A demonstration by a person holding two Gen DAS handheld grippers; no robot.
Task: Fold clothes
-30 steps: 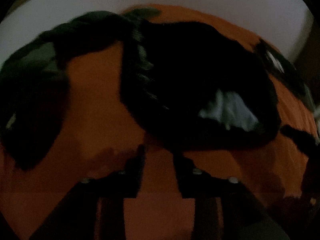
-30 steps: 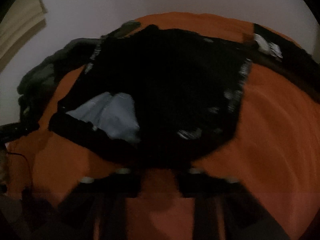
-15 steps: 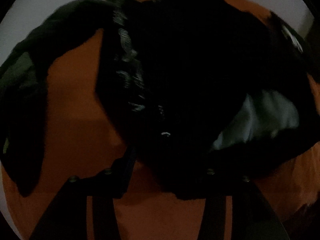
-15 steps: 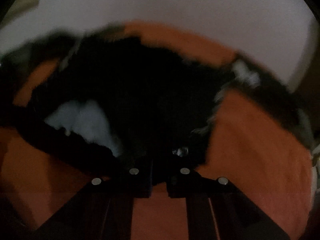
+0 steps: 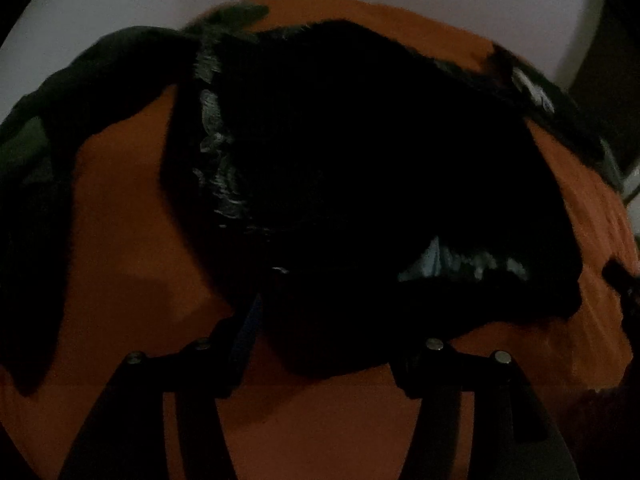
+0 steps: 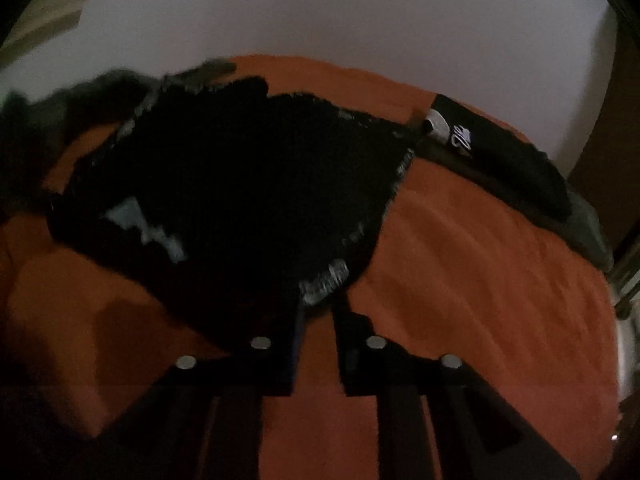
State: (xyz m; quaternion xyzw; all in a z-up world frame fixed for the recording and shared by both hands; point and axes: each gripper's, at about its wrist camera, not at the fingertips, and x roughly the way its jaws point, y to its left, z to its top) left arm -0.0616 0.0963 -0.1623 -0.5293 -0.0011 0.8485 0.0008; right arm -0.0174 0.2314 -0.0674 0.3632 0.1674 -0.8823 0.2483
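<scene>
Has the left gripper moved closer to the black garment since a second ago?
Yes. The left gripper has closed in on the black garment: against the orange bedspread, the garment's near edge now lies between its opening jaws.

Bed with orange cover (image 6: 480,264). Black garment (image 6: 240,200) spread across middle, pale lining patch showing at its near-left part, frayed pale trim along edges. Dark clothes heap (image 5: 52,152) along left edge. Folded black item with white print (image 6: 500,152) at far right corner.
</scene>
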